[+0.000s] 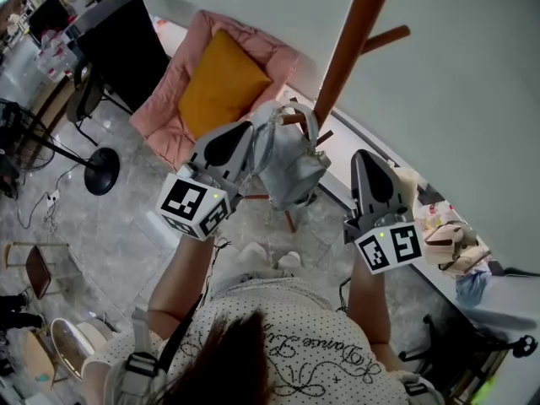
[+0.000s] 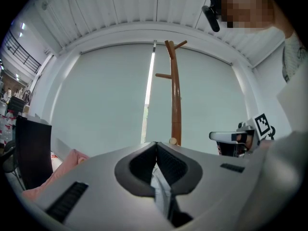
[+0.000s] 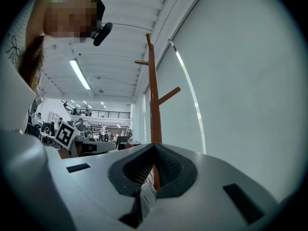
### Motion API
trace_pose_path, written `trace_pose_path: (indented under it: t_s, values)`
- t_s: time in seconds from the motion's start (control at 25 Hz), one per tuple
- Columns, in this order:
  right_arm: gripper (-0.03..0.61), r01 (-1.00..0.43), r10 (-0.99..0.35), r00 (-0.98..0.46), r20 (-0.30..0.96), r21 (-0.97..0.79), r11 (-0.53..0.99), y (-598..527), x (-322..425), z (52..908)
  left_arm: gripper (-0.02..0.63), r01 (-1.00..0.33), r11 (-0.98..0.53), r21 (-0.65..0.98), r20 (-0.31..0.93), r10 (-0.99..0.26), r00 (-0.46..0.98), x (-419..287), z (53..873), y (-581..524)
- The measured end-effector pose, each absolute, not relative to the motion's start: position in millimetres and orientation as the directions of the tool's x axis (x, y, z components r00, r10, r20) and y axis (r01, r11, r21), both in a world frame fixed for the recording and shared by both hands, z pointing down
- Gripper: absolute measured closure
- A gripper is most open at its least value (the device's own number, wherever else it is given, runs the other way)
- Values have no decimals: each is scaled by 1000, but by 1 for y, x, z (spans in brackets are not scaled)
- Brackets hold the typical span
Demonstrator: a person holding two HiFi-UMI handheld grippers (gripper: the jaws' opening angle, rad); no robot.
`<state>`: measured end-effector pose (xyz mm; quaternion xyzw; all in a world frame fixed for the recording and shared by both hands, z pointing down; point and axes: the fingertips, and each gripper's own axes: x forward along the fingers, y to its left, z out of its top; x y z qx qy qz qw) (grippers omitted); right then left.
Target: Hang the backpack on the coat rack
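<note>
Left gripper (image 1: 245,133): jaws fully together, pinching a thin strip of pale grey fabric (image 2: 161,191) from the backpack (image 1: 291,167). Right gripper (image 1: 364,154): jaws also closed, on a ribbed grey strip (image 3: 143,196), probably a strap of the same backpack, though the head view hides the join. Backpack: grey, clear of the floor, hanging between the two grippers, just right of the left gripper's tips and a little apart from the right one's. Its long axis is upright, with the top loop (image 1: 309,118) uppermost and toward the coat rack (image 1: 350,49), and the base pointing down. Coat rack: brown wooden pole with angled pegs, ahead of both grippers, just beyond the backpack. Head view only: the backpack's whole body. Left gripper view only: pale blind with a bright vertical slit (image 2: 149,95) behind the pole. Right gripper view only: long hall with ceiling strip lights (image 3: 79,73) to that gripper's left. Floor (image 1: 110,234): grey, marbled. Beyond the left gripper: pink armchair (image 1: 169,99) with orange cushion (image 1: 221,83), and a black cabinet (image 1: 126,36).
</note>
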<state>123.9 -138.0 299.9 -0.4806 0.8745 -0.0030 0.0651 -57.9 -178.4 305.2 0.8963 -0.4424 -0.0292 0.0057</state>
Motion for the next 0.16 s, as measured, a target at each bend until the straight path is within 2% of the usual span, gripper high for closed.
trace_pose_path:
  t_s: [0.16]
  values:
    - [566, -841, -841, -529, -111, -65, 538, -139, 121, 302, 609, -793, -608, 34, -47, -794, 606, -61, 308, -180]
